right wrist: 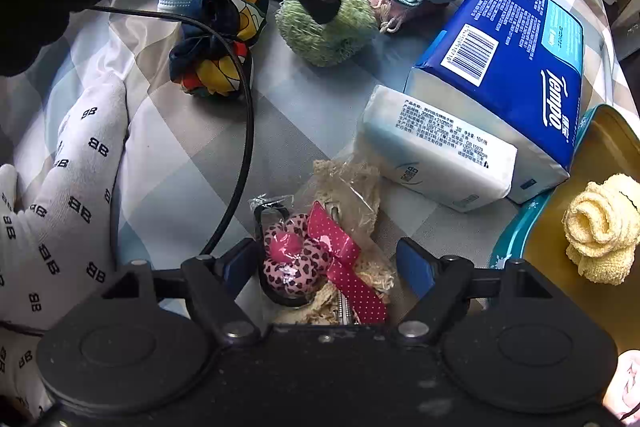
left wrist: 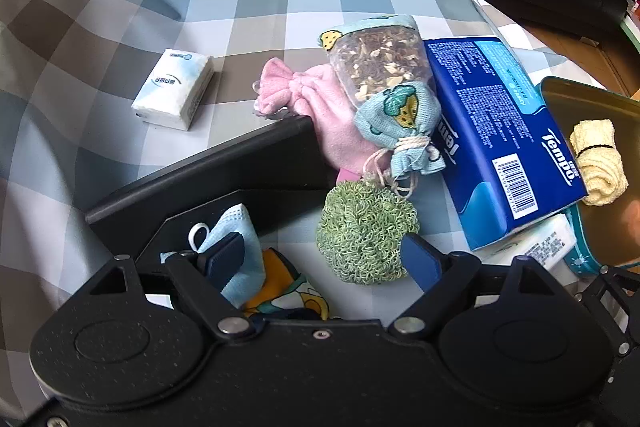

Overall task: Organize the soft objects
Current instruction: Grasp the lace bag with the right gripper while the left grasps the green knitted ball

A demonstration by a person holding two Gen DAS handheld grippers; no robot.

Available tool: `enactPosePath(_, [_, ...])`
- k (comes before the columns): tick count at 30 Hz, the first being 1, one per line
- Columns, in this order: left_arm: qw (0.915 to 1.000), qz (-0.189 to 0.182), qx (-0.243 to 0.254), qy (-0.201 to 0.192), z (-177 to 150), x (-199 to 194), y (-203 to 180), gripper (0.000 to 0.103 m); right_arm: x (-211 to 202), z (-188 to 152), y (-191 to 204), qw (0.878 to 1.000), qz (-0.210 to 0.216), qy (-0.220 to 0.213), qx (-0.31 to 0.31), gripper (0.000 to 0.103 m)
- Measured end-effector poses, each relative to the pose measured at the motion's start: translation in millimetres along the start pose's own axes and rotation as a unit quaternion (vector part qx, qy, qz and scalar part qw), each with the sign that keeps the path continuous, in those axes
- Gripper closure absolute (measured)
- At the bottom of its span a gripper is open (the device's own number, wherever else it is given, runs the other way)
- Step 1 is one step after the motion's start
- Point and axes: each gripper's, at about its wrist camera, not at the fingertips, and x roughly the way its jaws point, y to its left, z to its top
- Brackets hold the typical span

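left gripper [left wrist: 322, 259] gaping over green pompom [left wrist: 366, 233] | right gripper [right wrist: 326, 265] open astride leopard bow pack [right wrist: 308, 259] | close centred, lift into tin [right wrist: 600, 163]

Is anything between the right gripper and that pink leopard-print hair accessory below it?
Nothing visible blocks it. The right gripper stands open straight over the pink hair accessory, which sits in a clear wrapper on the checked cloth.

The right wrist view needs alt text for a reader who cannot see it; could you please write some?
The open right gripper hangs over a pink leopard-print hair bow in clear wrapping on a checked cloth. Beyond lie a white tissue pack, a blue Tempo tissue box and a green scrubber; a rolled yellow towel sits in a tray at right.
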Motion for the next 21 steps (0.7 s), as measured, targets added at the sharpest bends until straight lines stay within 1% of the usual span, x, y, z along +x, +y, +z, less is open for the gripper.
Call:
enactPosePath(1, [1.0,0.001,0.001,-0.004,1,-2,-1,0.022,-1,-1,-1,1.0,0.0,-0.001,0.001,0.026])
enactPosePath(3, [0.9999,-0.003,-0.003,-0.014,2,-8,3,0.022,-2,-2,-2,1.0,0.002,-0.001,0.003,0.026])
enactPosePath(6, [0.9994,-0.02,-0.024,-0.017,7,-13,15,0.022,-3,-2,-3,1.0,0.001,-0.001,0.005,0.025])
enactPosePath(8, [0.9987,-0.026,-0.042,-0.017,10,-13,24,0.023,-3,-2,-3,1.0,0.001,-0.002,0.006,0.025])
enactPosePath(10, [0.9983,-0.029,-0.047,-0.017,13,-12,26,0.023,-3,-2,-3,1.0,0.001,-0.002,0.006,0.025])
enactPosePath(13, [0.9991,-0.024,-0.032,-0.015,12,-8,18,0.023,-4,-2,-2,1.0,-0.003,0.0,0.003,0.026])
enactPosePath(14, [0.9994,-0.024,-0.023,-0.014,12,-6,13,0.023,-4,-2,-1,1.0,-0.008,0.002,0.003,0.028])
enactPosePath(17, [0.9996,-0.026,0.009,-0.005,9,1,-2,0.023,-5,-2,-2,1.0,-0.018,0.01,0.007,0.028])
enactPosePath(21, [0.9991,-0.01,0.038,0.015,2,21,-15,0.023,-7,-3,-5,1.0,-0.02,0.012,0.011,0.032])
